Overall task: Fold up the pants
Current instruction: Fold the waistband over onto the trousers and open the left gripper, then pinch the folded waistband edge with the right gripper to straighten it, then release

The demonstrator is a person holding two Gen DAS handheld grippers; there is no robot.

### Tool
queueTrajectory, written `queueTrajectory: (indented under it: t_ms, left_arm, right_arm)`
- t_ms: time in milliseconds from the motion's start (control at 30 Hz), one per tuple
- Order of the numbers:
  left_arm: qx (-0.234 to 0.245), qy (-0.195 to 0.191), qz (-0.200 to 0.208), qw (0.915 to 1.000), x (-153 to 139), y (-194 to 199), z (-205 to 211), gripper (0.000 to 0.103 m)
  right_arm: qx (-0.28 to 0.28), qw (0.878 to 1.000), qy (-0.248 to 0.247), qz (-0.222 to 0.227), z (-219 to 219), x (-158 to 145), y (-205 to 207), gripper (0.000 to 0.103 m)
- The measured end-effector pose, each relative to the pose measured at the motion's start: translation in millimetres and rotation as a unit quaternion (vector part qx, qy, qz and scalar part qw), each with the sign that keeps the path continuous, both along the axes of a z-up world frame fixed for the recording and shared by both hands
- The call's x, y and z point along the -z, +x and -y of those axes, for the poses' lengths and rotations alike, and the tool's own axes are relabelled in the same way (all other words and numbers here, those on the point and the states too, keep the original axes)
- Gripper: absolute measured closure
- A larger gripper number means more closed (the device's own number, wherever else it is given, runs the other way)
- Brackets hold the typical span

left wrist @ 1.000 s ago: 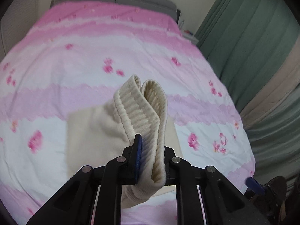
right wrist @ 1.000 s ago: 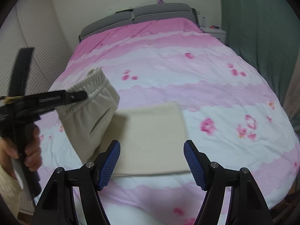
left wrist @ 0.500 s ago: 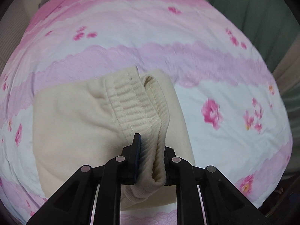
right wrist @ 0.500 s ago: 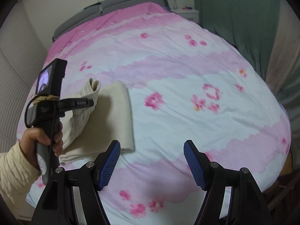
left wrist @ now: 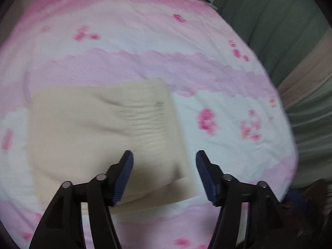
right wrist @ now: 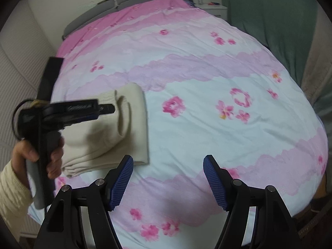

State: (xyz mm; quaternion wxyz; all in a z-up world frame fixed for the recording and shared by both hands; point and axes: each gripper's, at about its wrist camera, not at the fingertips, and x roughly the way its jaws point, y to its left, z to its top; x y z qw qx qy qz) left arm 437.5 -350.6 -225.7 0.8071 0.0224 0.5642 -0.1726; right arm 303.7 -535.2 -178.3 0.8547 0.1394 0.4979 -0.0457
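Left wrist view shows the left gripper point(left wrist: 164, 174), jaws just opened and empty, above the folded pants point(left wrist: 99, 128) on the bed point(left wrist: 228, 95); a snagged waistband could undo the fold.

Soft, even indoor light fills both views, with no glare. The left wrist view is smeared by motion blur: the folded pants point(left wrist: 99, 132) and the quilt's point(left wrist: 145, 41) flowers lose their edges, and a dark shadow lies on the cloth at lower centre. The right wrist view is sharper; only the left gripper point(right wrist: 103, 109) at left blurs. Fisheye bending curves both frames, with black vignetted corners.
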Motion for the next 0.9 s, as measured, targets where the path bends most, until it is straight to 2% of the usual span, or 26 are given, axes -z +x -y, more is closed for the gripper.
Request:
queueTrajectory:
  t_ms: [67, 133, 267, 433, 567, 700, 800, 867, 900]
  left_arm:
    - [-0.002, 0.046, 0.023, 0.9987, -6.0, -7.0, -15.3, 0.036]
    - [-0.006, 0.072, 0.026, 0.9970, -6.9, -9.7, -29.1, 0.035]
    - [-0.034, 0.089, 0.021, 0.9953, -5.9, -4.4, -52.5, 0.032]
    - [-0.059, 0.117, 0.032, 0.9908, 4.6, 4.7, -57.6, 0.029]
    - [-0.072, 0.126, 0.027, 0.9891, 17.4, 14.2, -56.4, 0.027]
    - [-0.081, 0.128, 0.013, 0.9884, 35.3, 19.5, -61.2, 0.027]
    - [-0.091, 0.121, -0.003, 0.9885, 45.1, 21.4, -66.1, 0.027]
    - [-0.096, 0.114, -0.009, 0.9888, 47.8, 21.9, -70.5, 0.027]
    - [-0.098, 0.112, -0.010, 0.9888, 48.2, 22.1, -72.3, 0.027]
  right_arm:
    - [-0.018, 1.000, 0.011, 0.006, -7.6, 0.5, 7.3, 0.032]
    - [-0.036, 0.999, 0.022, 0.012, -15.8, 2.3, 17.1, 0.032]
    - [-0.082, 0.995, 0.055, 0.023, -36.2, 10.9, 45.4, 0.032]
    - [-0.129, 0.987, 0.091, 0.033, -57.4, 31.3, 86.7, 0.033]
    - [-0.138, 0.984, 0.111, 0.035, -67.6, 54.4, 119.3, 0.033]
    - [-0.129, 0.983, 0.133, 0.012, -73.0, 85.2, 146.6, 0.043]
    - [-0.121, 0.983, 0.140, -0.003, -75.9, 104.6, 159.2, 0.043]
    - [-0.118, 0.982, 0.146, -0.018, -78.0, 116.7, 165.0, 0.050]
    - [-0.118, 0.980, 0.157, -0.026, -78.7, 120.7, 166.2, 0.057]
